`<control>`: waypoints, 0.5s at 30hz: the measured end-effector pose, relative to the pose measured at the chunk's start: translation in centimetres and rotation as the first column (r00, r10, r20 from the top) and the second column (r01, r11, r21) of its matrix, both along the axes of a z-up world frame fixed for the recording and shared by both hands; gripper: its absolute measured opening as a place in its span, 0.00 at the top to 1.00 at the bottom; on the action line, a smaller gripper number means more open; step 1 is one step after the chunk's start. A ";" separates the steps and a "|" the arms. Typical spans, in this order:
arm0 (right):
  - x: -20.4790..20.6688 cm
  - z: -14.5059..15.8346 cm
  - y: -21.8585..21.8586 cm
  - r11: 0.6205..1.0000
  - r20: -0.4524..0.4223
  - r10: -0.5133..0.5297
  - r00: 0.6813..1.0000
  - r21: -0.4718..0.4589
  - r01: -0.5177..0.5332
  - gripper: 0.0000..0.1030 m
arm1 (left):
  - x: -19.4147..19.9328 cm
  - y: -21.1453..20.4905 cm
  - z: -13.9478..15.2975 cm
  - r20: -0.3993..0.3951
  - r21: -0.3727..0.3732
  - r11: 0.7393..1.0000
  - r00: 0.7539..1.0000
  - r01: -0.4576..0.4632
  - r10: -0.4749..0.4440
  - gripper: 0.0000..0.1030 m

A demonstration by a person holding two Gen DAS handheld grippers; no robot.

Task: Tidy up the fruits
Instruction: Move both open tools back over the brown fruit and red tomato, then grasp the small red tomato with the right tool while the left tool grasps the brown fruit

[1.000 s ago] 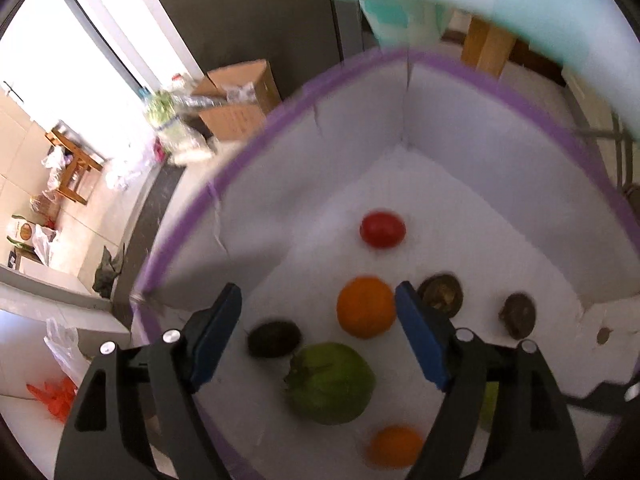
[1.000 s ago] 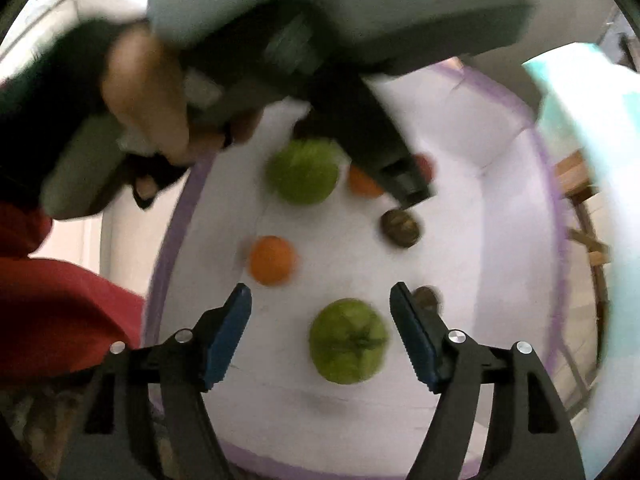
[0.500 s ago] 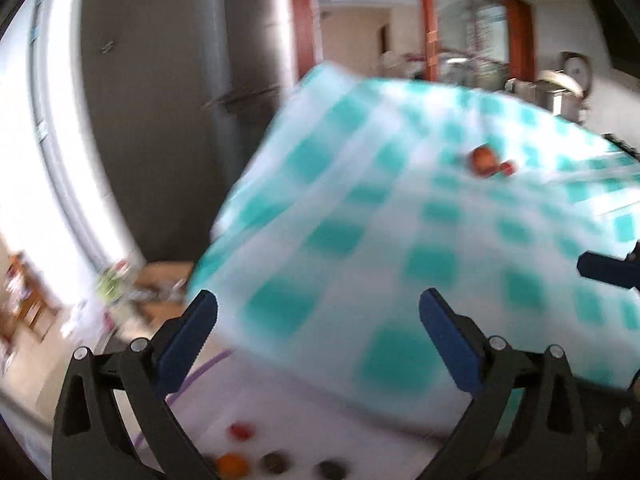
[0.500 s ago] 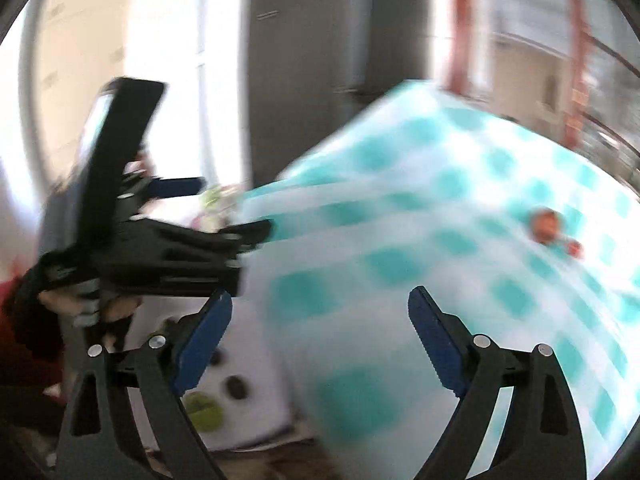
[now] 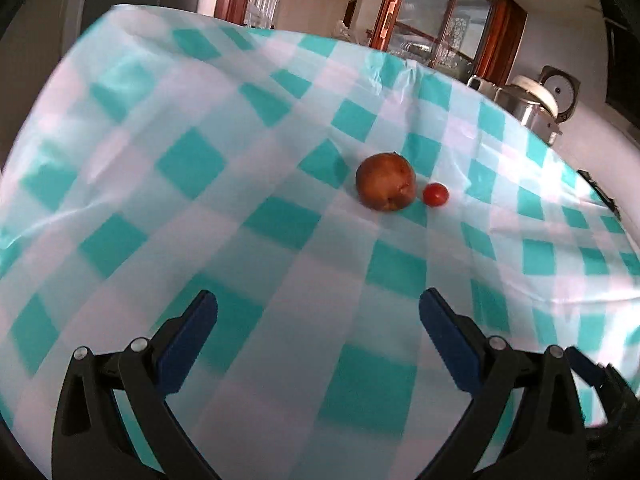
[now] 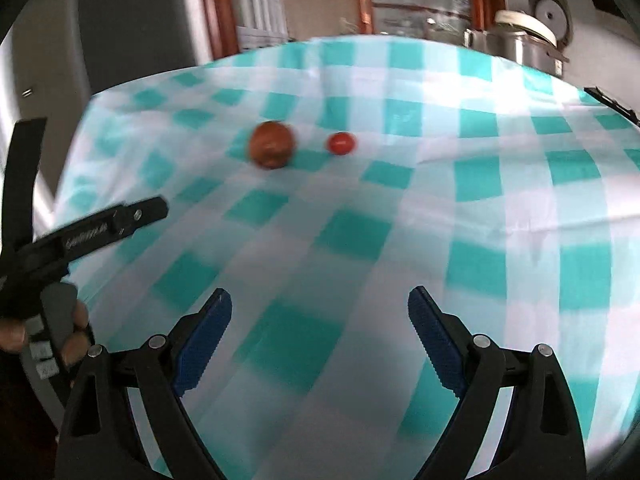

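A brown-red round fruit (image 5: 385, 187) and a small red tomato (image 5: 435, 194) lie side by side on a table with a teal-and-white checked cloth (image 5: 280, 264). They also show in the right wrist view, the fruit (image 6: 272, 144) left of the tomato (image 6: 341, 143). My left gripper (image 5: 318, 312) is open and empty, above the cloth, well short of the fruits. My right gripper (image 6: 320, 312) is open and empty too. The left gripper's body (image 6: 80, 232) shows at the left edge of the right wrist view.
A metal rice cooker (image 5: 536, 104) stands beyond the table's far right edge, also in the right wrist view (image 6: 516, 40). Wooden-framed glass doors (image 5: 440, 12) are behind the table. A dark fridge-like surface (image 6: 132, 24) is at far left.
Both grippers swung up from the purple-rimmed white bin holding several fruits to face the checked tabletop. The bin has left view. Both stayed open and empty.
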State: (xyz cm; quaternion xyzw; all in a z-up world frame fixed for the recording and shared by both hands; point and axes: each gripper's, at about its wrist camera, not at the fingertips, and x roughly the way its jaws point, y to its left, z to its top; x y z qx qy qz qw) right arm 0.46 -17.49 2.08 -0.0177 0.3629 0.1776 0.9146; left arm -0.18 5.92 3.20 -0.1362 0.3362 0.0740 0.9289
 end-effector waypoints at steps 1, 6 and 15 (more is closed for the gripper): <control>0.8 0.4 -0.3 1.000 -0.005 -0.007 1.000 0.000 0.007 0.16 | 1.0 -0.3 0.0 0.004 0.006 1.000 1.000 0.006 -0.006 0.02; 9.3 -0.2 0.2 1.000 -0.063 -0.027 0.998 0.008 0.028 0.16 | 3.6 0.1 0.0 0.017 -0.027 0.999 0.999 0.040 -0.040 0.02; 20.0 -0.8 4.0 0.999 -0.121 -0.035 0.992 -0.009 0.034 0.16 | 3.3 0.1 0.0 0.038 -0.034 0.999 0.998 0.042 -0.041 0.02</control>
